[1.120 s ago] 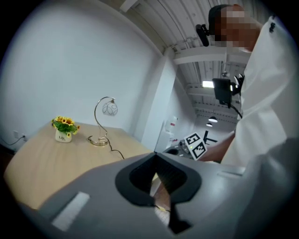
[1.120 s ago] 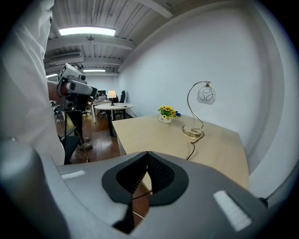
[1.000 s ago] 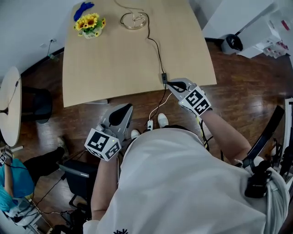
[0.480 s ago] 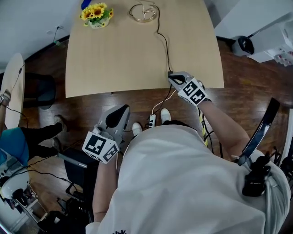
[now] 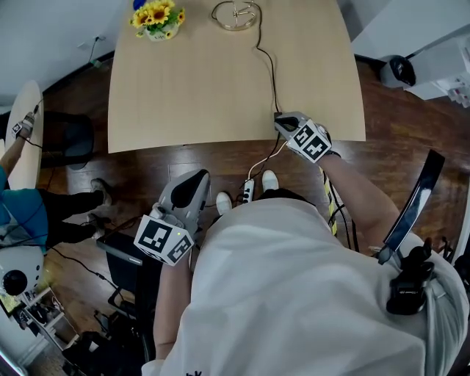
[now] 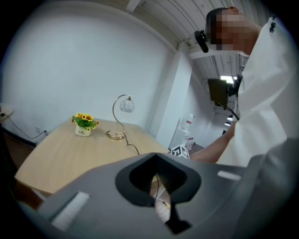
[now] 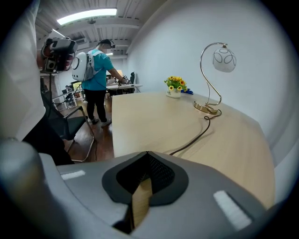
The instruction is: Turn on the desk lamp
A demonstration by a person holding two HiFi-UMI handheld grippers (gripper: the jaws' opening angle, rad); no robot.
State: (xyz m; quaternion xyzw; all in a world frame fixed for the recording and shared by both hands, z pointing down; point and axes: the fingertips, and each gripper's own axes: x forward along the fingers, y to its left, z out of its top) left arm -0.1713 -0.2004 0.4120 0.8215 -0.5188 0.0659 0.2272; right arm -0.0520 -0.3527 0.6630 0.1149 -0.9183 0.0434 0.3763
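Observation:
The desk lamp, a gold curved stem with a white globe shade (image 7: 224, 59), stands on its base (image 5: 235, 15) at the far side of the wooden table (image 5: 183, 88); the shade shows no glow. Its black cord (image 5: 268, 66) runs to the near edge, where it ends under the tip of my right gripper (image 5: 283, 120). That gripper (image 7: 145, 156) is shut, with only table wood showing through its gap. An inline switch is hidden beneath it. My left gripper (image 5: 192, 181) hangs shut over the floor, below the table edge, nothing in it (image 6: 156, 156).
A small pot of sunflowers (image 5: 156, 18) stands at the table's far left. A white power strip (image 5: 248, 192) lies on the floor by the feet. A black chair (image 5: 128, 264) is at my left. A person in teal (image 5: 15, 209) is near a round table (image 5: 26, 139).
My right gripper has slid over the spot on the cord at the table's near edge where the black switch showed before. The left gripper has hardly moved.

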